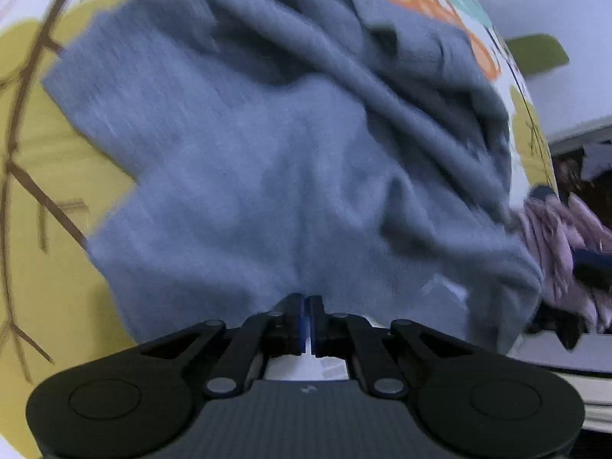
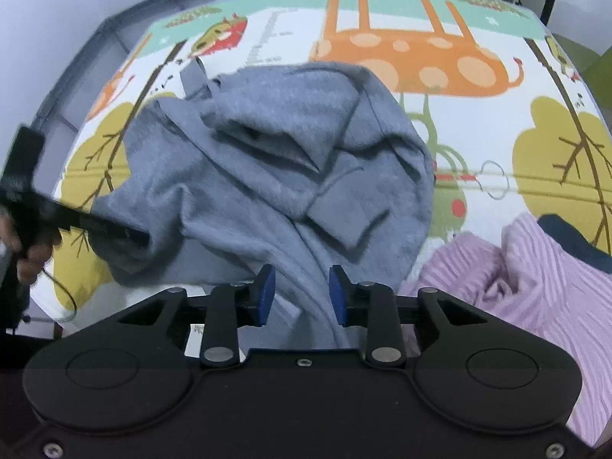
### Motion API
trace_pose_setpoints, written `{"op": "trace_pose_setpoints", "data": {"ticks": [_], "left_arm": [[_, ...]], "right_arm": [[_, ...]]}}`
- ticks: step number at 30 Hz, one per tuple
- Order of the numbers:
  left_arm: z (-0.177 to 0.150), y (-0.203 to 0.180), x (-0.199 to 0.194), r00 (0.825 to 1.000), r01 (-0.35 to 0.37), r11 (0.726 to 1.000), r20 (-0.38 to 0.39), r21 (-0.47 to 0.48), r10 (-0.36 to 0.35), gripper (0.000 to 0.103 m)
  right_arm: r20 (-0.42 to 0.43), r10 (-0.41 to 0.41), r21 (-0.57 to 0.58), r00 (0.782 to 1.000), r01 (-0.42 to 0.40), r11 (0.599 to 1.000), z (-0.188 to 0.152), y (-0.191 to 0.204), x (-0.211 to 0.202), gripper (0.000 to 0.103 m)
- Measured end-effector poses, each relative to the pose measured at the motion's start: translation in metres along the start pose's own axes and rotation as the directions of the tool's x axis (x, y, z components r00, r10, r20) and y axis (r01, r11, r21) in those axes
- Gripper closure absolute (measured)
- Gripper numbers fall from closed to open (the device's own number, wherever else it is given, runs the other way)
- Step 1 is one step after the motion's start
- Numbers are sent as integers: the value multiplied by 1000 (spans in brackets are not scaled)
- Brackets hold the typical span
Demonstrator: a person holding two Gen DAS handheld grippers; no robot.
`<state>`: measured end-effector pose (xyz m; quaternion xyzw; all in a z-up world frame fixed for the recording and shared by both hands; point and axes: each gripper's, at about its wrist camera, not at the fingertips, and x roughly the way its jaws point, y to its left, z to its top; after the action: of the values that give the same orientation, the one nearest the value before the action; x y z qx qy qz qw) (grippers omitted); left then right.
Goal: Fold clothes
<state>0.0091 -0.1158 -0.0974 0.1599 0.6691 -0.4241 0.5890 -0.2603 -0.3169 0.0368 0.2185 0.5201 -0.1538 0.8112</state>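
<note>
Centrally, rumpled soft grey knit sweatshirt (image 2: 267,176), left tool (image 1: 307,306) closed, right tool (image 2: 302,290) parted astride fabric.

Surface = kids' cartoon play mat (image 2: 497,145) w/ orange spotted animal, yellow trees, mint border; crumpled grey sweatshirt (image 2: 267,176) lies on it mid-left, pink striped garment (image 2: 535,287) bunched at near-right corner w/ a dark navy piece (image 2: 573,237) on its far side.

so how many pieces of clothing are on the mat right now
2, maybe 3. A crumpled grey sweatshirt lies mid-mat, a pink striped garment at the near right, and a dark navy piece peeks from behind it, possibly separate. More may be hidden.
</note>
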Motion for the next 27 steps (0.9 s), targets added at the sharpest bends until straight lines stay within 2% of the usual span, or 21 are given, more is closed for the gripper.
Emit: {"op": "trace_pose_setpoints", "data": {"ticks": [3, 7, 9, 13, 16, 18, 19, 21, 23, 27], "left_arm": [[-12, -10, 9, 998, -53, 996, -22, 69, 55, 99], [-22, -27, -1, 985, -173, 966, 56, 191, 166, 90], [-23, -31, -10, 980, -191, 957, 87, 220, 176, 86], [-19, -30, -33, 976, -188, 960, 147, 207, 160, 62], [-5, -32, -49, 974, -168, 970, 184, 178, 135, 55], [0, -31, -55, 961, -187, 968, 237, 167, 145, 44], [5, -31, -59, 951, -206, 966, 267, 159, 159, 36], [17, -30, -68, 928, -244, 960, 321, 140, 189, 32], [32, -27, -75, 913, -257, 959, 355, 122, 200, 29], [59, -10, -81, 899, -259, 963, 382, 71, 214, 27]], "right_arm": [[16, 9, -23, 1000, -8, 1000, 3, 8, 3, 68], [16, 43, -40, 999, -43, 998, 7, 20, 13, 68], [27, 58, -57, 998, -56, 997, 11, 29, 19, 68], [60, 89, -86, 994, -84, 993, 24, 46, 28, 68], [94, 105, -95, 990, -96, 991, 38, 57, 35, 68], [117, 98, -98, 988, -87, 991, 50, 62, 42, 67], [128, 91, -99, 988, -79, 992, 56, 65, 45, 67], [150, 86, -98, 985, -72, 993, 69, 69, 53, 63], [156, 81, -89, 984, -68, 994, 82, 72, 62, 59], [121, 98, -31, 988, -95, 995, 105, 70, 84, 58]]}}
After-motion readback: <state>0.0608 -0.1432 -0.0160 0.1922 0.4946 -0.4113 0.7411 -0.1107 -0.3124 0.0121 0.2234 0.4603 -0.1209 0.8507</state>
